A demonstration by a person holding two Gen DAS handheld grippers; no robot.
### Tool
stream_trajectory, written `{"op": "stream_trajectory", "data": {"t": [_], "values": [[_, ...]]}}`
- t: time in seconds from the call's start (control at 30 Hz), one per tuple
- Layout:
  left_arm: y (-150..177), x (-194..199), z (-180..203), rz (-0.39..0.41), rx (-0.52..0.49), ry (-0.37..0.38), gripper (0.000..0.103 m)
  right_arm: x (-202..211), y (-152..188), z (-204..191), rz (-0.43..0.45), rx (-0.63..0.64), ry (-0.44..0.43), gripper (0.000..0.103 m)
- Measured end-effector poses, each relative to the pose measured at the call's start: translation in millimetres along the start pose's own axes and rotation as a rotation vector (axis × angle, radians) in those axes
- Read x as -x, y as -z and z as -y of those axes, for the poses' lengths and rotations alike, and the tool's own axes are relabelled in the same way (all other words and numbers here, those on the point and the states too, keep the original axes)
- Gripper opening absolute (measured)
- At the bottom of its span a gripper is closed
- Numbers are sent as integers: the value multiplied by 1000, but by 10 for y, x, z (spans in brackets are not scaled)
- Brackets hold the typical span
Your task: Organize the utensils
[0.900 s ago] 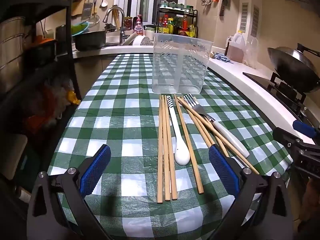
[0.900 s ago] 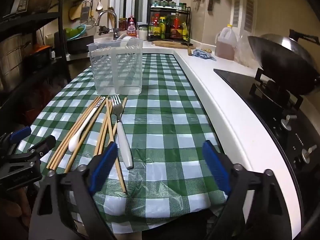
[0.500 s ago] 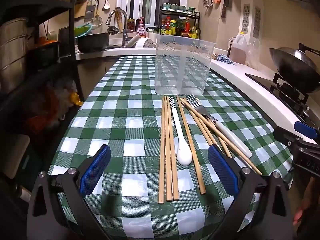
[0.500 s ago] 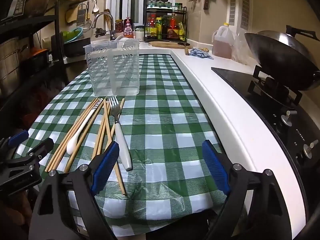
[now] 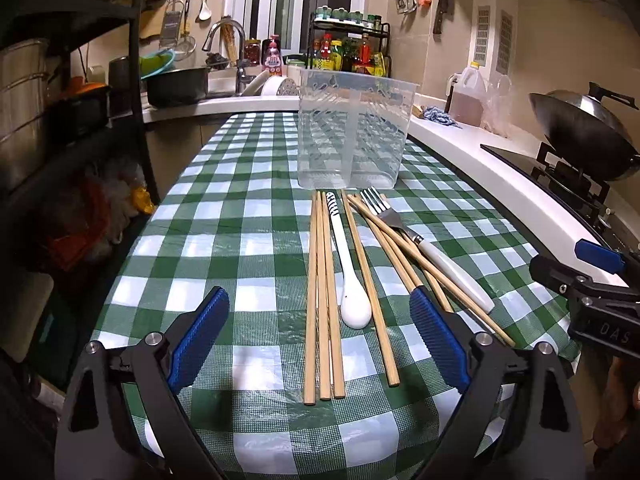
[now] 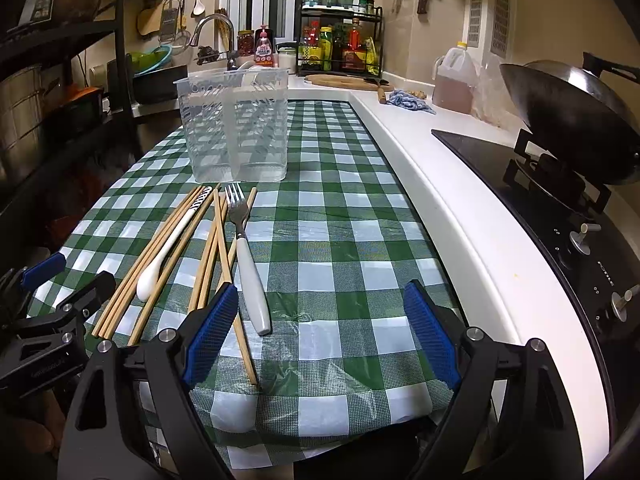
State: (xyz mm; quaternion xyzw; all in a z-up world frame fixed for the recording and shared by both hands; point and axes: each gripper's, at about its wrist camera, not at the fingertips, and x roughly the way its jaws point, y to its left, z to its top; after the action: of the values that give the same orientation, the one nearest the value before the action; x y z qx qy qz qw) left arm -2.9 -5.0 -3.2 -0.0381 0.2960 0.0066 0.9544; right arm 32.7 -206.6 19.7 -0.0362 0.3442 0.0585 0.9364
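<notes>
Both wrist views look from the near edge of the checked table [image 5: 256, 184] down its length toward the sink end, tilted downward and close to the cloth. The left view sits over the near left corner, the right view over the near right corner beside the white counter [image 6: 452, 200]. Both take in the clear utensil holder [image 5: 354, 132] [image 6: 236, 124], chopsticks [image 5: 320, 300] [image 6: 160, 240], spoon [image 5: 350, 280] [image 6: 160, 264] and fork [image 5: 432, 250] [image 6: 248, 264].

We see a wok [image 6: 568, 120] on the stove, oil jug [image 6: 456, 80], spice rack [image 6: 340, 40], faucet [image 5: 228, 40].
</notes>
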Motion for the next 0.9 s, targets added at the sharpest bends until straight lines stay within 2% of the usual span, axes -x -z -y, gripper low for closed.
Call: {"op": "stream_trajectory", "data": {"t": [0.53,0.67,0.9], "values": [[-13,5,-7,3,0,16,88,7,2,-2,1,8,-1,84],[9,-22,-24,-6,8,11,94,4,0,5,1,7,3,85],[13,-25,-14,-9,4,17,94,-7,-5,17,0,6,6,87]]}}
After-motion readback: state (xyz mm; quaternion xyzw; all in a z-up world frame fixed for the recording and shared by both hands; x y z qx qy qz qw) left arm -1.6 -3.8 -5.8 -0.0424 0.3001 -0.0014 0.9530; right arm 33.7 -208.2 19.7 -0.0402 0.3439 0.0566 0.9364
